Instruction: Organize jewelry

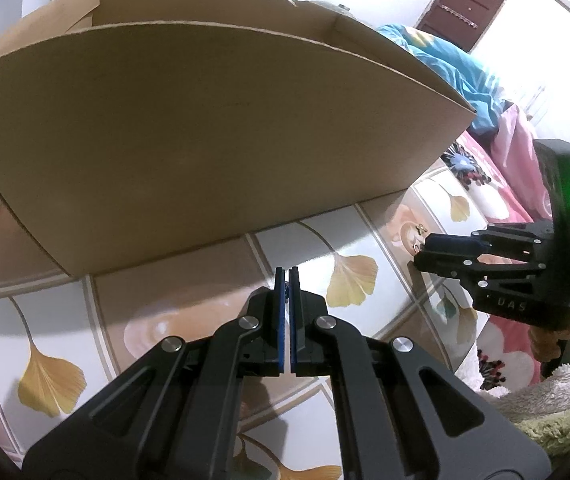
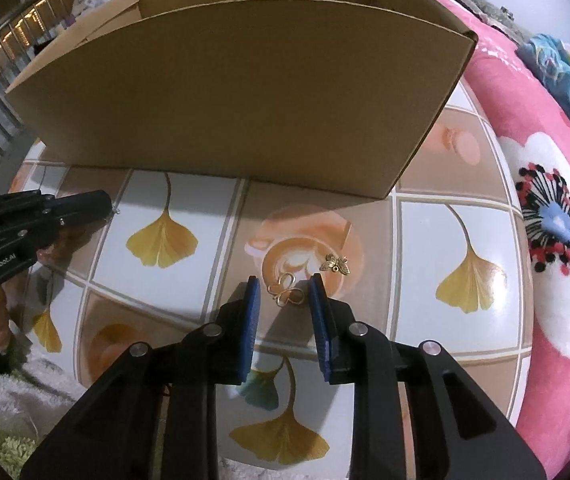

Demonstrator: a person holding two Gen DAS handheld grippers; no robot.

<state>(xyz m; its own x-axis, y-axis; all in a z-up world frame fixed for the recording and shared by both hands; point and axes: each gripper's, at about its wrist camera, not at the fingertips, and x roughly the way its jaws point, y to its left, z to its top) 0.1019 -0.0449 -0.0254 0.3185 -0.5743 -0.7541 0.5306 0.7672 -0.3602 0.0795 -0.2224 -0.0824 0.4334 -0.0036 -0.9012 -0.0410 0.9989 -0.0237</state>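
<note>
A brown cardboard box (image 1: 213, 128) stands open-topped on the patterned table; it also shows in the right wrist view (image 2: 245, 92). My left gripper (image 1: 287, 280) is shut on a small jewelry piece (image 1: 286, 288), barely visible between the blue pads, just in front of the box; in the right wrist view a tiny hook (image 2: 116, 211) shows at its tip. My right gripper (image 2: 283, 288) is open, low over the table, with a gold outline butterfly charm (image 2: 285, 290) between its fingers. A gold bee charm (image 2: 336, 264) lies just beyond the right finger.
The table top (image 2: 425, 240) has ginkgo-leaf and coffee-cup tiles. A pink floral blanket (image 2: 545, 240) lies along the right edge, with a blue cloth (image 2: 569, 72) behind. A fluffy green and white rug (image 1: 557, 408) lies at the near edge.
</note>
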